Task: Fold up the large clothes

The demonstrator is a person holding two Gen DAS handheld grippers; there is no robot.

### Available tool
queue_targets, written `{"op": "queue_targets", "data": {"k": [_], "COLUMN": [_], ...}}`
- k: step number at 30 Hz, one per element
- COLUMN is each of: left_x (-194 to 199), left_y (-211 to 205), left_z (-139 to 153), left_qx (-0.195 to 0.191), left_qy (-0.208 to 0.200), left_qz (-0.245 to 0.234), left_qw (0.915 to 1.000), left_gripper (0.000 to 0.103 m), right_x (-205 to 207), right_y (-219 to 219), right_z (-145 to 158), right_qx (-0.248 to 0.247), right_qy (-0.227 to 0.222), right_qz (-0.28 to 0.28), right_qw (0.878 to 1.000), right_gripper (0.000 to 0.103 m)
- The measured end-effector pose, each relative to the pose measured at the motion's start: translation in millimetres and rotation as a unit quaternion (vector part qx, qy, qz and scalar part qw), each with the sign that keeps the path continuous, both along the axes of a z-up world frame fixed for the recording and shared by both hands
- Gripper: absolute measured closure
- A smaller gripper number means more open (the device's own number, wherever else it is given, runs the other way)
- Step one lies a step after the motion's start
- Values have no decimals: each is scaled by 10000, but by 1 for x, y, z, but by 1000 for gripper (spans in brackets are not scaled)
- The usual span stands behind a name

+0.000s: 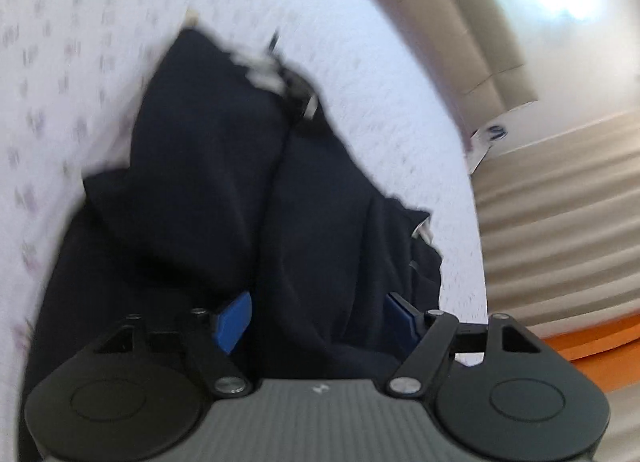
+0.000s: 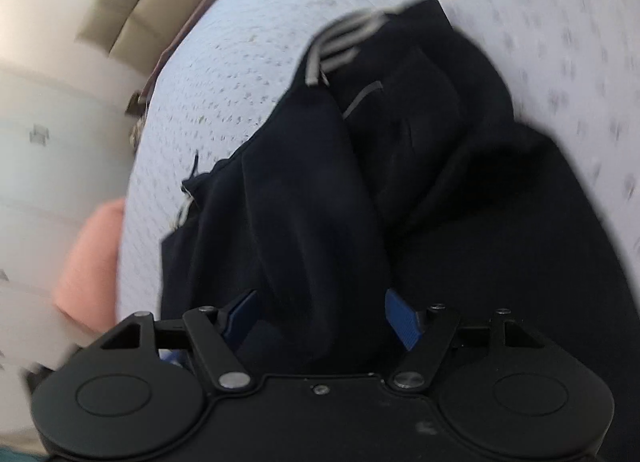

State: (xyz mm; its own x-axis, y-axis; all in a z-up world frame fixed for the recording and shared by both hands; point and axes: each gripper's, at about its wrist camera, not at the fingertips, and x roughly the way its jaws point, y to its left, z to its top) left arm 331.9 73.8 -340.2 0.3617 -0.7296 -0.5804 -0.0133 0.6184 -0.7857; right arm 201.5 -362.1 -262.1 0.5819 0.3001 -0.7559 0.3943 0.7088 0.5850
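A dark navy garment (image 1: 208, 162) lies crumpled on a white bed sheet (image 1: 80, 42) with a small print. In the right wrist view the same garment (image 2: 440, 182) shows white stripes (image 2: 344, 42) at its far end. My left gripper (image 1: 318, 320) hangs just over the near part of the cloth. Its blue pads (image 1: 234, 322) stand wide apart, a fold of fabric lies between them, and neither pad presses on it. My right gripper (image 2: 320, 318) is open too, with a ridge of the dark cloth between its blue pads (image 2: 402, 320). Both views are blurred.
The sheet (image 2: 240, 82) surrounds the garment on all sides. A beige padded headboard (image 1: 472, 34) stands beyond the bed. Pale ribbed fabric (image 1: 560, 222) and an orange floor (image 1: 600, 346) lie past the bed's edge. A pink object (image 2: 96, 262) and white drawers (image 2: 48, 142) are at the left.
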Motion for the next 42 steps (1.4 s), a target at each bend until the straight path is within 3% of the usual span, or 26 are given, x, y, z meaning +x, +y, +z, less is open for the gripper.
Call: {"op": "queue_targets", "data": {"k": [2,4,6,7,8,10,13,15,18,19,20,21,23,26,30,31,33,35,40,41,42], "left_x": [2,3,7,8,7,0,-15,-23,-27,-26,-26,-27,-35,-48,-56,-57,-57,-58,-72,-74,-76], "left_y": [-11,-21,-30,-34,-36,-35,-27,-25,-31,-33,-33,-32,-18,5,9,8,-1,-17,-17,-16,-16], "left_z": [-9,-20,-29,-33,-33,-26,4,21,13,3,-7,-14,-21,-7,36,48,60,62,49,49,48], "left_qx": [107,-60,-19,97,228,253,-168,-352,-122,133,401,558,419,313,429,384,384,443,554,501,484], "left_qy": [198,304,539,578,509,210,-532,-815,-565,-328,-68,108,239,58,-651,-861,-1047,-1127,-919,-859,-805], "left_qz": [-53,-170,-236,-251,-248,-276,-186,-235,-414,-402,-340,-279,-63,315,377,375,374,296,315,312,295], "left_qw": [9997,9994,9983,9980,9981,9991,9983,9958,9975,9986,9986,9980,9988,9990,9962,9948,9931,9922,9937,9946,9951], "left_gripper": [33,39,66,73,86,91,91,91,85,84,84,83,77,76,76,76,75,75,75,75,75], "right_x": [6,14,19,19,20,20,11,3,-2,1,3,5,5,-5,-16,-18,-16,-7,11,10,12], "right_y": [2,10,20,25,30,31,27,27,24,22,18,14,7,13,54,64,88,101,106,100,99], "right_z": [-8,-15,-20,-18,-16,-7,22,44,50,41,31,23,14,38,75,75,65,46,-29,-37,-39], "right_qx": [-10,-137,-290,-439,-571,-566,-533,-822,-1115,-1270,-1383,-1450,-1315,-1447,-1933,-2009,-2251,-2349,-2860,-2834,-2799], "right_qy": [223,402,501,462,458,357,-54,-278,-153,91,354,577,707,236,-599,-675,-681,-608,160,140,56], "right_qz": [-27,116,334,419,494,500,432,465,446,433,391,329,254,397,1089,1272,1605,1938,2049,1968,1920], "right_qw": [9997,9990,9978,9971,9961,9965,9976,9951,9927,9909,9890,9872,9885,9884,9732,9690,9586,9505,9359,9385,9406], "right_gripper": [19,18,19,34,68,90,92,92,90,85,68,64,58,58,47,47,58,85,86,94,94]}}
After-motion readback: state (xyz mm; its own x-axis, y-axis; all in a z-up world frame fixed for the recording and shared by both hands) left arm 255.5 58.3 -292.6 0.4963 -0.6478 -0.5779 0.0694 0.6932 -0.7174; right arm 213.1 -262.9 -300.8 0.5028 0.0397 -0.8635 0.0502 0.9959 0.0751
